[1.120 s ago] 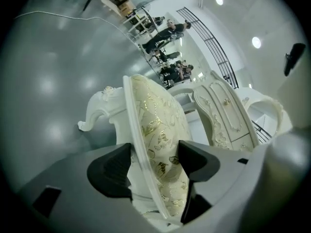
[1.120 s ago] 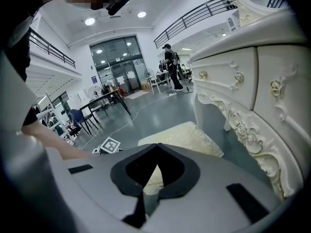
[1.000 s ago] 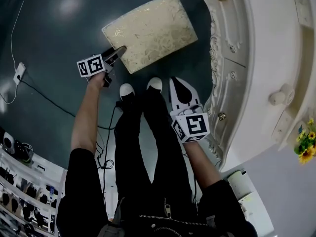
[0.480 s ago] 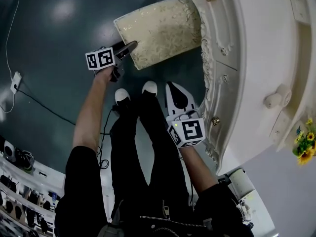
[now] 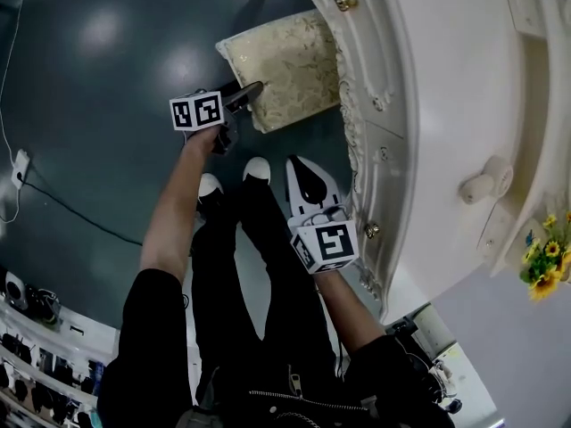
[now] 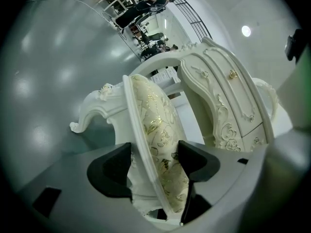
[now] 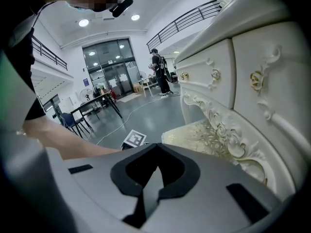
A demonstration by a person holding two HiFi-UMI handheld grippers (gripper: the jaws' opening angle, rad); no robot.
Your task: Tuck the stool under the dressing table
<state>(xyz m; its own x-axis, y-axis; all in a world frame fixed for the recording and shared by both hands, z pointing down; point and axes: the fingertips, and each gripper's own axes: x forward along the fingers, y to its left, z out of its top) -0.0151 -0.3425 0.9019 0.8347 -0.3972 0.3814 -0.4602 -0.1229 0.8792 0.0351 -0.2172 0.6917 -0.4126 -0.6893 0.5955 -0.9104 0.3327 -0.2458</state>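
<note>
Stool [image 6: 154, 130] is clamped at its near edge by my left gripper [image 5: 248, 94], one jaw on the gold-patterned top, the other under the white rim. Ahead and to that gripper's right, the seat's far side lies beneath the dressing table [image 5: 419, 105] and its carved front. My right gripper [image 5: 308, 178] hangs beside the drawers [image 7: 233, 81], jaws together, holding nothing.

stool [image 5: 285, 69] seat: patterned cloth; dressing table [image 5: 428, 78]: glossy paint; floor [image 5: 107, 105]: glossy

Left gripper [image 5: 251, 93] jaws clamp the stool [image 5: 287, 61]; right gripper [image 5: 301, 168] jaws meet, empty.
</note>
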